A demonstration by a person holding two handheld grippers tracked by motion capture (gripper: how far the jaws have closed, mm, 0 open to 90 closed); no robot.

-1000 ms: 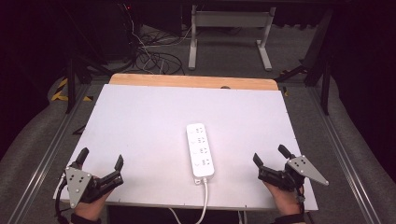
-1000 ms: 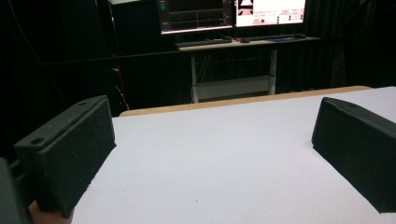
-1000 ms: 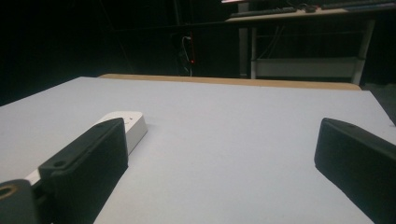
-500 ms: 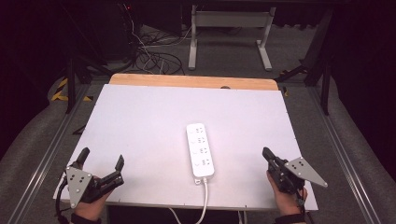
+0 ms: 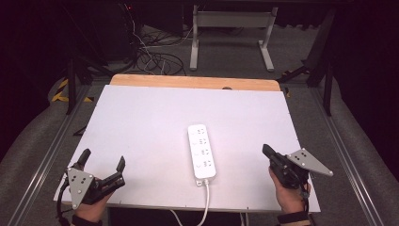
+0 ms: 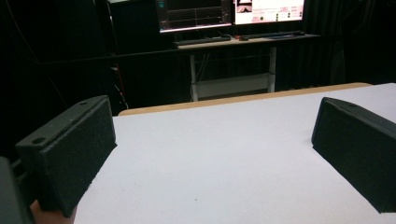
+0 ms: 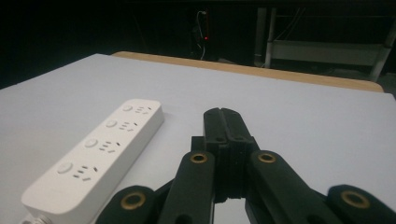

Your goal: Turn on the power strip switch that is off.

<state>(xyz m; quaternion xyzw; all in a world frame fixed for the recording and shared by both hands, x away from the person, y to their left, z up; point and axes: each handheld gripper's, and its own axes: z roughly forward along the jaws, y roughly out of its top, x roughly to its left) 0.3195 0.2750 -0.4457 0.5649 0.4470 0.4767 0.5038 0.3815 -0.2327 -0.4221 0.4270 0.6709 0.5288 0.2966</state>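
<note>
A white power strip [image 5: 202, 150] with several sockets lies lengthwise near the middle front of the white table [image 5: 150, 122]; its cable runs off the front edge. In the right gripper view the power strip [image 7: 93, 154] lies to the left of my right gripper [image 7: 222, 114], whose jaws are pressed together with nothing between them. From above, the right gripper [image 5: 266, 150] is at the front right, a hand's width right of the strip. My left gripper [image 5: 102, 159] rests at the front left corner, jaws wide apart and empty. In its own view the left gripper [image 6: 210, 140] has bare table between its pads.
A wooden strip [image 5: 193, 82] borders the table's far edge. Beyond it stand a metal desk frame [image 5: 230, 28] and loose cables [image 5: 150, 59] on the floor. A desk with monitors [image 6: 229, 11] is far off in the left gripper view. Metal rails [image 5: 42, 155] flank the table.
The right gripper's jaws went from wide apart to shut on nothing, and the right hand rose slightly. The left gripper and the power strip stayed still.
</note>
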